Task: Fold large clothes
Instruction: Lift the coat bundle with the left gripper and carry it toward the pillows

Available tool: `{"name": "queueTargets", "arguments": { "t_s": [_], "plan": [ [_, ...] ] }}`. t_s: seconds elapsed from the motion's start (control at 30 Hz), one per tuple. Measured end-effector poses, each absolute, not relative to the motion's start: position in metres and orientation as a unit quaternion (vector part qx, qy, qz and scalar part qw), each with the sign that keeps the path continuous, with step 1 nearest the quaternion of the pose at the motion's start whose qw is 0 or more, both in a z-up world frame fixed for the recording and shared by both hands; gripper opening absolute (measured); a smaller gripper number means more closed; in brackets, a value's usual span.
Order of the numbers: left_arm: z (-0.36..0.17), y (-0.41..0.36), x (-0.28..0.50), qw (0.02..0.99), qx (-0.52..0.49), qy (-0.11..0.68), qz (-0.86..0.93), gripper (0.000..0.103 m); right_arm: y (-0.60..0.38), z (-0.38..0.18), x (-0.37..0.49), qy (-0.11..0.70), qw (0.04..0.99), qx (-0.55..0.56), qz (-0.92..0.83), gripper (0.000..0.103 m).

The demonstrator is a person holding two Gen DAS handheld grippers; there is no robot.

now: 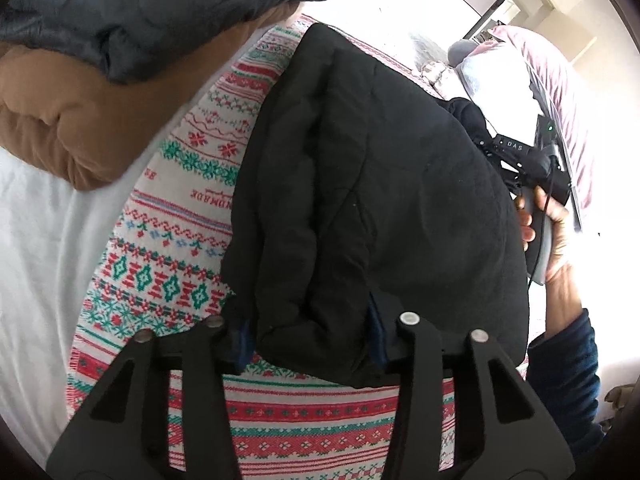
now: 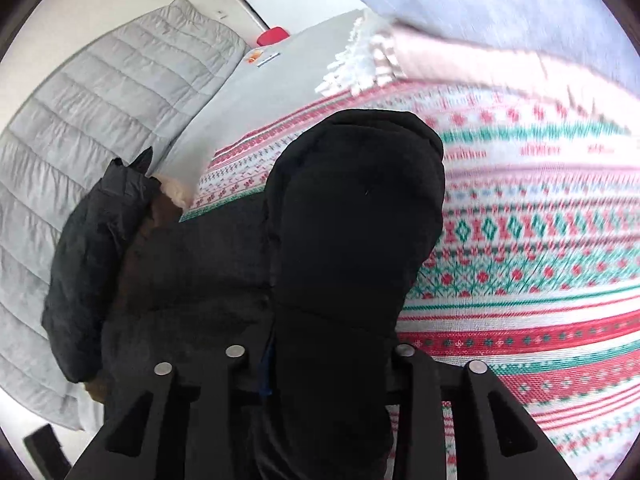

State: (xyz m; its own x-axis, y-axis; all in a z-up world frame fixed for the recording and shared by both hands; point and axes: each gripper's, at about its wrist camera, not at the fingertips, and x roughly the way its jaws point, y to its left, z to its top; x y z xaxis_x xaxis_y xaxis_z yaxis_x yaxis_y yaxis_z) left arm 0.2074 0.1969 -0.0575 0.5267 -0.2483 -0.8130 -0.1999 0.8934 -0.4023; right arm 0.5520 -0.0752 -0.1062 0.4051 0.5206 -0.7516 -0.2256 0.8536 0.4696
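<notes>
Left tongs [image 1: 310,338]: clamped on black jacket [image 1: 372,200], above patterned blanket [image 1: 168,248].
Right tongs [image 2: 320,360]: clamped on jacket's far side.
Right hand [image 1: 550,236]: gripping handle, beside jacket.

Your left gripper [image 1: 310,334] has its fingers clamped on the near edge of the black padded jacket [image 1: 372,208], w/ the bulk lying on the red/green patterned blanket [image 1: 172,264]. At far right, your right hand [image 1: 550,236] grips the other gripper's handle. Top left: dark puffer [image 1: 152,12] stacked on a tan garment [image 1: 80,120].
</notes>
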Motion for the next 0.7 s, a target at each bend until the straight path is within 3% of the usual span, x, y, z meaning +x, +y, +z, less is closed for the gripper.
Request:
{"name": "queueTargets", "arguments": {
  "t_s": [0.43,0.7],
  "plan": [
    [-0.008,0.174,0.185,0.874,-0.214,0.435,-0.046,0.039,-0.045,0.002,0.501,0.404,0.877,0.067,0.251,0.027],
    [0.03,0.125,0.169,0.891,-0.197,0.394,-0.107,0.039,-0.117,0.065,0.454,0.371,0.9,0.065,0.22,0.027]
  ]
}}
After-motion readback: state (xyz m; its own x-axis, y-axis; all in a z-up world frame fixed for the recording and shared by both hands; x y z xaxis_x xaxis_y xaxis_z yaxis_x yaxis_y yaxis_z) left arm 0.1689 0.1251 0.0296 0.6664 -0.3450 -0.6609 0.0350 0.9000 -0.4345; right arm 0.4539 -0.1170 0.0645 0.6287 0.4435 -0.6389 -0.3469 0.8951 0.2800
